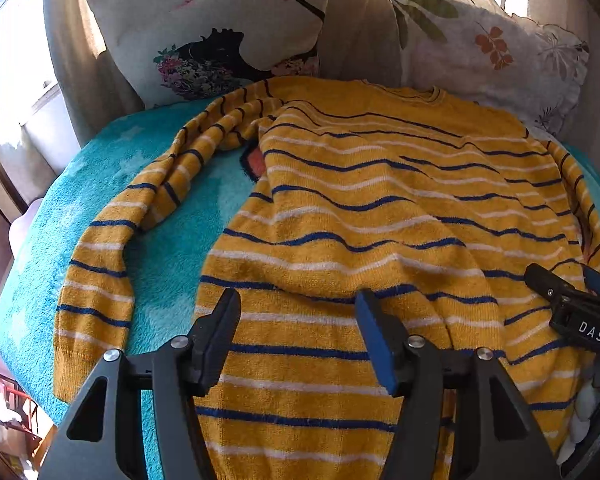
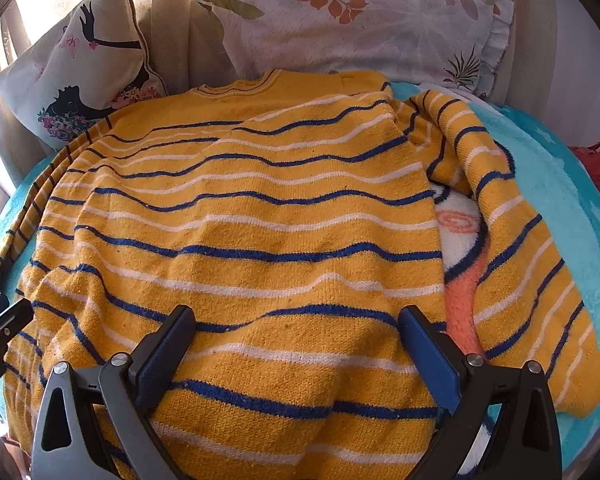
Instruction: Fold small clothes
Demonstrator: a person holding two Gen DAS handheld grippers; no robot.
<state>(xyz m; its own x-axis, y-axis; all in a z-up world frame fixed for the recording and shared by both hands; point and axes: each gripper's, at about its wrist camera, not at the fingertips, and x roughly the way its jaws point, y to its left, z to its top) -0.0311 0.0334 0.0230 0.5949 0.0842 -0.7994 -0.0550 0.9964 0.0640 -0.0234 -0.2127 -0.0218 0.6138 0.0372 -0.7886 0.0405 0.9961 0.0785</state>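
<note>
Sweater (image 1: 360, 208) lies flat across a turquoise blanket (image 1: 164, 248) on a bed, its neckband at twelve o'clock against two pillows and its hem at six o'clock under both grippers. It is mustard yellow knit with thin navy and white stripes, a little fuzzy and rumpled, with soft ridges running across the body. In the left wrist view one sleeve (image 1: 112, 264) curls away at nine o'clock onto the blanket. In the right wrist view the other sleeve (image 2: 532, 280) trails off at three o'clock, leaving a patch of the blanket's orange and white print showing between sleeve and body.

The left gripper (image 1: 298, 316) hovers over the hem with its fingers parted and nothing between them. The right gripper (image 2: 296, 334) does likewise, its fingers spread wide above the cloth and gripping nothing.

The step in hand looks like laying the garment out before the first fold. To do it well, I would smooth the ridges in the body first, then take each sleeve near its cuff and bring it straight across the chest so its edge lines up with the side seam. Pinch only the top layer, lift little, and keep the stripes parallel as a guide to a square fold. The knit is thick and may drag on the fleecy blanket, so slow pulls suit it.
</note>
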